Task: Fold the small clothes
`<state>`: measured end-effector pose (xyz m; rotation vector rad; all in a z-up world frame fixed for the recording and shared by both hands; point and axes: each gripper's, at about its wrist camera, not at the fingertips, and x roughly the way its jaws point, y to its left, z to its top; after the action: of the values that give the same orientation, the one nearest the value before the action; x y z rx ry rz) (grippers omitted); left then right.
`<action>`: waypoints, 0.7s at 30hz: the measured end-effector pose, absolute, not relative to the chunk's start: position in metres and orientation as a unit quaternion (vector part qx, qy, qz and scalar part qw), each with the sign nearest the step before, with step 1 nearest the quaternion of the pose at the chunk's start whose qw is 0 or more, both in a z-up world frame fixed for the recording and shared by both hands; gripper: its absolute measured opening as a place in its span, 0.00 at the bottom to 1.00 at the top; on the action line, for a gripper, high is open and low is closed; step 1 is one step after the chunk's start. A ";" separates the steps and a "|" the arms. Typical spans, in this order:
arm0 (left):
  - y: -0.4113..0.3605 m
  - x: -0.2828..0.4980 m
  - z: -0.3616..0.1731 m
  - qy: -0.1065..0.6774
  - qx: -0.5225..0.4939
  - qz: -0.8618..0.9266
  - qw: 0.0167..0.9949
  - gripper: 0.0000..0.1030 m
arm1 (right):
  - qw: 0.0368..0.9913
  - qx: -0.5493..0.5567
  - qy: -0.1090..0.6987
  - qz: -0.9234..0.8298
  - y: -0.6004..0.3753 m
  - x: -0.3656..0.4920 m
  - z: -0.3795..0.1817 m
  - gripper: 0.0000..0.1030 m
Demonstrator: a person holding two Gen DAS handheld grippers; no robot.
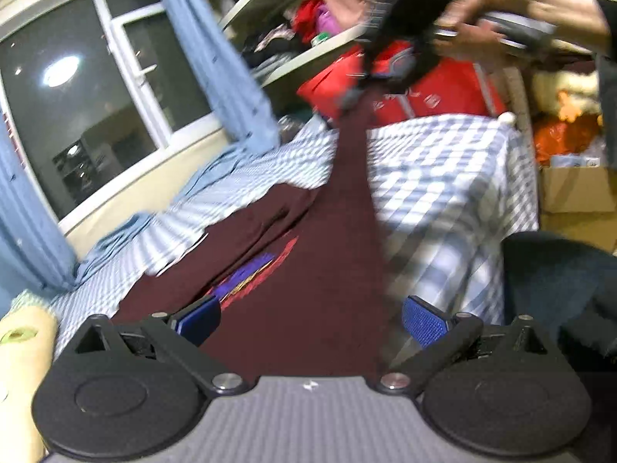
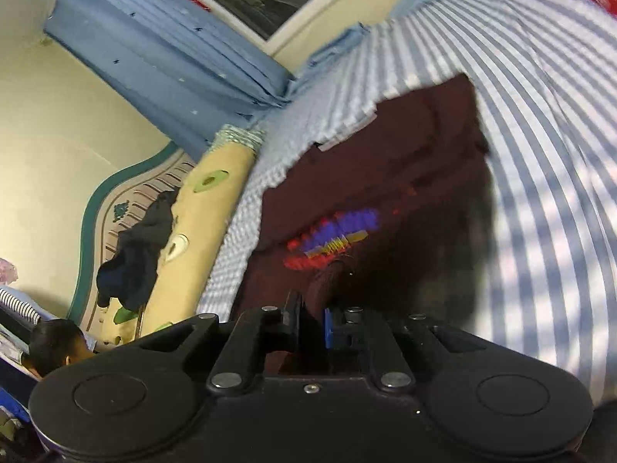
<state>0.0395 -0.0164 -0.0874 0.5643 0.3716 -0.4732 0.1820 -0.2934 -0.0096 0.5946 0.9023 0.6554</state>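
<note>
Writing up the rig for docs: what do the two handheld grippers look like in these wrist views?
Left gripper: black linkage fingers with silver pivot bolts, textured blue pads, round black discs either side of a grey ribbed body. Right gripper: same black linkages, silver bolts, blue pads and discs, but its body is black. No cables visible on either in its own view.

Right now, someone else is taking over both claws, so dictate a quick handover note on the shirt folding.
Right claw: shut on a pinch of the maroon shirt, lifting that part off the bed.
Left claw: open, holding nothing, with shirt fabric below and between its fingers.
The shirt lies mostly spread on the striped bedsheet, its coloured print facing up, one part pulled up into a taut ridge.
Done: the first grip. No finished fold shows.
Left: carry the lifted part over, lay it flat, then complete the remaining folds.
</note>
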 end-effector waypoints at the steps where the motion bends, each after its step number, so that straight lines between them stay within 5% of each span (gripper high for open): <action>1: -0.024 0.041 -0.092 0.175 0.282 -0.226 0.916 0.99 | 0.807 0.277 0.418 0.311 -0.290 0.189 -0.001 0.11; 6: -0.054 0.072 -0.133 0.181 0.318 -0.162 0.916 0.96 | 0.812 0.281 0.392 0.329 -0.287 0.206 0.046 0.11; 12: 0.005 0.088 -0.152 0.236 0.320 -0.062 0.916 0.87 | 0.830 0.280 0.373 0.306 -0.314 0.199 0.063 0.11; 15: 0.046 0.089 -0.148 0.267 0.284 -0.068 0.918 0.51 | 0.831 0.286 0.390 0.274 -0.334 0.184 0.029 0.11; 16: 0.054 0.089 -0.144 0.271 0.267 -0.078 0.922 0.22 | 0.831 0.287 0.398 0.262 -0.337 0.178 0.012 0.11; 17: 0.058 0.090 -0.139 0.269 0.255 -0.082 0.925 0.06 | 0.827 0.288 0.411 0.253 -0.339 0.173 -0.006 0.11; 21: 0.062 0.082 -0.108 0.225 0.240 -0.094 0.940 0.04 | 0.825 0.279 0.442 0.215 -0.331 0.152 -0.072 0.19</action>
<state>0.0822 0.0623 -0.1078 0.4902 0.4594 -0.1909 0.1518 -0.3312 -0.0725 0.5933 0.9397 0.4572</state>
